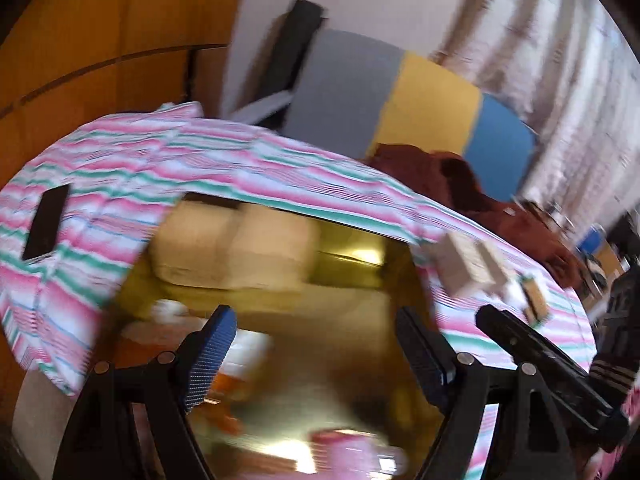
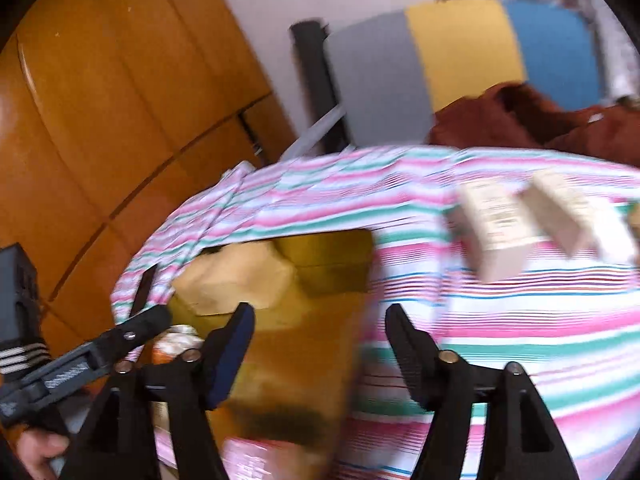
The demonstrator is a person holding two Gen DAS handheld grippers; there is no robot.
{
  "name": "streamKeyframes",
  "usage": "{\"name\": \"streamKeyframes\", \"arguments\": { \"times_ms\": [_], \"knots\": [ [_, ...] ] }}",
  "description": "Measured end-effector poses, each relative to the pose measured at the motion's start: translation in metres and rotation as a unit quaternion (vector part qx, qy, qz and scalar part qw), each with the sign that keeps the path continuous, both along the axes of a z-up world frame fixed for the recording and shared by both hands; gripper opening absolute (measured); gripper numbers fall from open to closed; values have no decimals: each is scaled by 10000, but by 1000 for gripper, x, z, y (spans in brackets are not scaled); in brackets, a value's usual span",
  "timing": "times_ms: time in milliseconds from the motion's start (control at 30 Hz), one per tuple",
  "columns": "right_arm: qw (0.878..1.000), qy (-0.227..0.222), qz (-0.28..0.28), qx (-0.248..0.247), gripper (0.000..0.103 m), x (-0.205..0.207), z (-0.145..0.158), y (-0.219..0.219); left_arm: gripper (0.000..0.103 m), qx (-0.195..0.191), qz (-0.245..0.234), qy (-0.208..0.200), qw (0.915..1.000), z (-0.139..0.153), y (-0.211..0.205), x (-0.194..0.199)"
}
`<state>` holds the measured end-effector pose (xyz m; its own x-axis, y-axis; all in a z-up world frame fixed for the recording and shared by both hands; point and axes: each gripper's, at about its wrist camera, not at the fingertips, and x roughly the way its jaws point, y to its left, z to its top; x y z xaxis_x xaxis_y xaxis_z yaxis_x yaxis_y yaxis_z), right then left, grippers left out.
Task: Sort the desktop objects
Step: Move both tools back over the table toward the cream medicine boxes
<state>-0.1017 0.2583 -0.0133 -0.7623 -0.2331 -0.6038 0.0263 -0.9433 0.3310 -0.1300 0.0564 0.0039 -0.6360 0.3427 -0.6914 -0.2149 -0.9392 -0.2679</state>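
Both the left gripper [image 1: 316, 344] and right gripper [image 2: 318, 344] are held spread and empty over the gold box [image 1: 352, 268]; the pale cartons [image 2: 496, 224] beside the box should be approached slowly.

A desk covered by a pink, green and white striped cloth [image 1: 132, 168] carries a shiny gold rectangular tray [image 1: 352, 264], a flat black phone [image 1: 46, 222] near its left edge, and two pale cardboard boxes [image 2: 496, 228] toward the right.
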Motion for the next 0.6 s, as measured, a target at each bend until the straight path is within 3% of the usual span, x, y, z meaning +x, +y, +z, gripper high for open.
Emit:
{"name": "streamKeyframes", "arguments": {
  "times_ms": [133, 300, 600],
  "knots": [
    [9967, -18, -726, 350, 73, 29, -14, 53, 83, -74, -512, 103, 9986, 3, 53, 13],
    [9890, -311, -1414, 302, 73, 51, -42, 114, 83, -198, -1086, 163, 9938, -4, 119, 31],
    [9871, -148, -1549, 387, 73, 70, -55, 158, 84, -637, -1267, 59, 9899, -43, 192, 32]
  ]
}}
